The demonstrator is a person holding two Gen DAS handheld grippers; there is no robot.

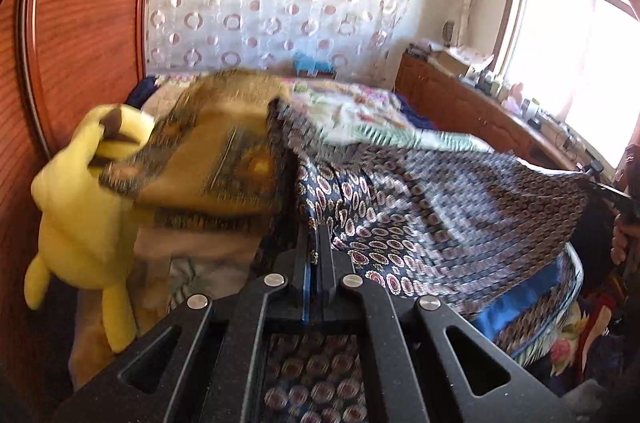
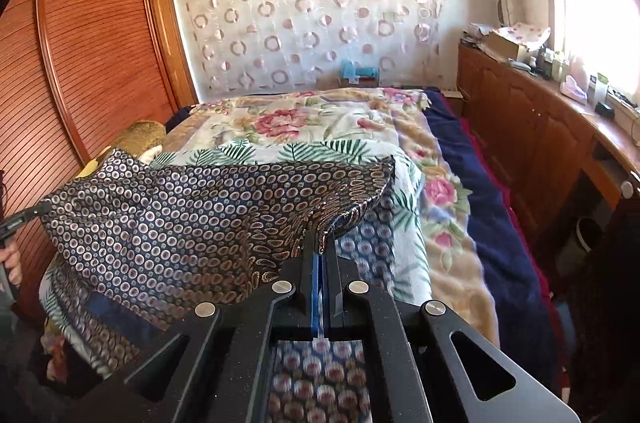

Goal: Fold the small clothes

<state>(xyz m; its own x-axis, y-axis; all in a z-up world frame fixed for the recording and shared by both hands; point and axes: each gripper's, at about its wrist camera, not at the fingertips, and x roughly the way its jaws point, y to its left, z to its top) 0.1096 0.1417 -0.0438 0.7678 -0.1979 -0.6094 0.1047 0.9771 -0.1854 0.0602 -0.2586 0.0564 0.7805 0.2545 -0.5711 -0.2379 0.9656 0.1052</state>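
Garment: dark navy silky cloth printed with small ringed circles and paisley borders [image 2: 172,215]; it spans the centre and left of the right wrist view and the centre and right of the left wrist view [image 1: 420,207].
Garment position: held up and stretched between the two grippers, above the near end of the bed; its lower part hangs toward the lower left of the right wrist view.
Left gripper: black two-finger tool [image 1: 316,235], lower centre of its own view; fingers pressed together on an edge of the patterned cloth. It also appears at the left edge of the right wrist view [image 2: 24,217], clamped on the cloth's far corner.
Right gripper: black two-finger tool [image 2: 320,239], lower centre of its own view; fingers closed on a folded edge of the cloth. It also appears at the right edge of the left wrist view [image 1: 612,197].
Image quality: the left wrist view is motion-blurred; fine cloth detail there cannot be read.
Bed cover: floral blanket with pink roses and green fern leaves [image 2: 304,127], centre of the frame, beneath and beyond the cloth.
Under-blanket: dark blue blanket [image 2: 480,207], right of the floral cover.
Soft toy: yellow plush figure [image 1: 80,207], left of the frame.
Wardrobe: reddish slatted wooden door [image 2: 92,43], upper left.
Curtain: sheer white fabric with pink rings [image 2: 312,7], upper centre.
Cabinet: brown wooden unit under the window [image 2: 532,127], right side.
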